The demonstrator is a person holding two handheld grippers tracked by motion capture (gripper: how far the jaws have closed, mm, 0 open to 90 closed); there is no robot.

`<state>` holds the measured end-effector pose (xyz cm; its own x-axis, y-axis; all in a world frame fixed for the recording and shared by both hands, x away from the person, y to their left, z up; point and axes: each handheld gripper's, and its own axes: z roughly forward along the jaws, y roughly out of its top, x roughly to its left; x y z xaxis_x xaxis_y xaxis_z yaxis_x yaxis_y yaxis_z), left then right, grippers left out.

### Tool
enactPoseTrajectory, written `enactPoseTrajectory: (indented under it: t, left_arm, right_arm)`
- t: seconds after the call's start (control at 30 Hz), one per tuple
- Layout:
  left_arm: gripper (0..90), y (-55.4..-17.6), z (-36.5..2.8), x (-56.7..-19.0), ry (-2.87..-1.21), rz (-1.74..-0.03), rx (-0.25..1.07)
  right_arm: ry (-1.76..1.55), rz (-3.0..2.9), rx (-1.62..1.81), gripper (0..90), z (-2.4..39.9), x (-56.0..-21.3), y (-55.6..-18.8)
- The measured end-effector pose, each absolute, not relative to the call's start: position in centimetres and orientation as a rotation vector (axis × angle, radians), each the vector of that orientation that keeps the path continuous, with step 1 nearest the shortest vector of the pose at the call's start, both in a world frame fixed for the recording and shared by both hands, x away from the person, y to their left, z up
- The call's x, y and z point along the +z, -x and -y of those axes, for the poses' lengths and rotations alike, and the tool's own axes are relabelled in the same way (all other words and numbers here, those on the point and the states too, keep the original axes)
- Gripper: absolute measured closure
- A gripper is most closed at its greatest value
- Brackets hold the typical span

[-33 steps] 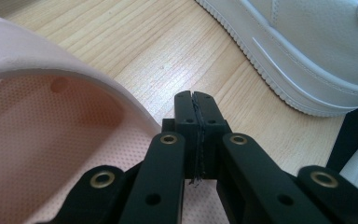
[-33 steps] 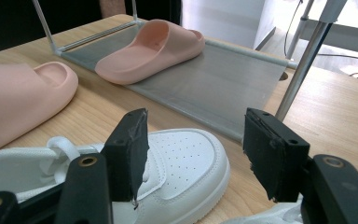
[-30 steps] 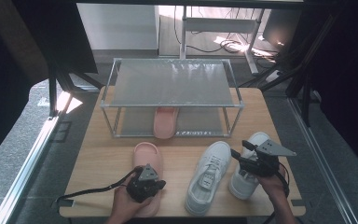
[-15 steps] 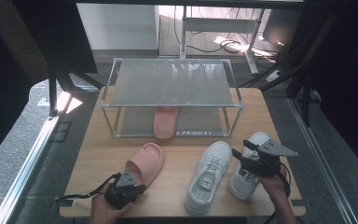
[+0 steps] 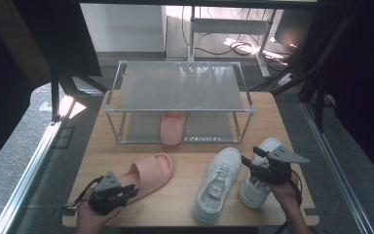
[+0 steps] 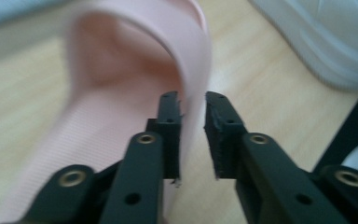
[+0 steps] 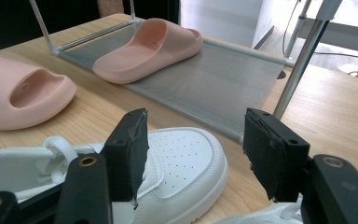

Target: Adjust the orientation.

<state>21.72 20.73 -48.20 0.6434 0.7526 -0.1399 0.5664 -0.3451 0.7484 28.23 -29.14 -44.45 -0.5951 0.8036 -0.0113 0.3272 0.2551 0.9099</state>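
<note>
**Letting go of the pink slipper, sneakers waiting**

At the left, we see the left gripper (image 5: 126,191) at the heel end of the pink slipper (image 5: 148,173), which lies flat on the wooden table (image 5: 185,151) in front of the rack (image 5: 177,92). Its jaws have just been opening: in the left gripper view the slipper's side wall stands between the fingertips (image 6: 170,109) with a sliver of daylight on either side, so the pads no longer press on it. To finish this step well, we judge the jaws should part a little further before the hand draws back along the slipper's length, so neither pad drags the soft wall and turns the shoe. The left hand (image 5: 90,219) lies low at the table's near edge, gripper pointing forward and to the right.

The second slipper (image 5: 173,127) already sits on the rack's lower shelf.

Further right, the near white sneaker (image 5: 218,183) lies beside the other sneaker (image 5: 260,178). The right gripper (image 5: 253,163) hovers over that pair, jaws wide apart and empty, wrist level, aimed leftward.
</note>
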Motion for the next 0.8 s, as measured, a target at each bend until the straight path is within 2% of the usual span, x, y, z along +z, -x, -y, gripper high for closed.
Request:
enactPoseTrajectory:
  t: [0.17, 0.27, 0.8]
  left_arm:
    - [61.3, -24.6, -21.9, -48.0, -2.041, -1.084, 0.323]
    - [59.5, -26.5, -22.0, -48.8, -2.06, -1.126, 0.323]
    - [67.2, -30.5, -20.8, -50.6, -2.159, -1.118, 0.283]
  right_arm:
    - [-1.023, -2.05, 1.312, 41.5, 29.1, -44.4, -28.2]
    - [-1.022, -2.05, 1.313, 41.5, 29.1, -44.4, -28.2]
    - [-1.03, -2.046, 1.31, 41.5, 29.4, -44.4, -28.3]
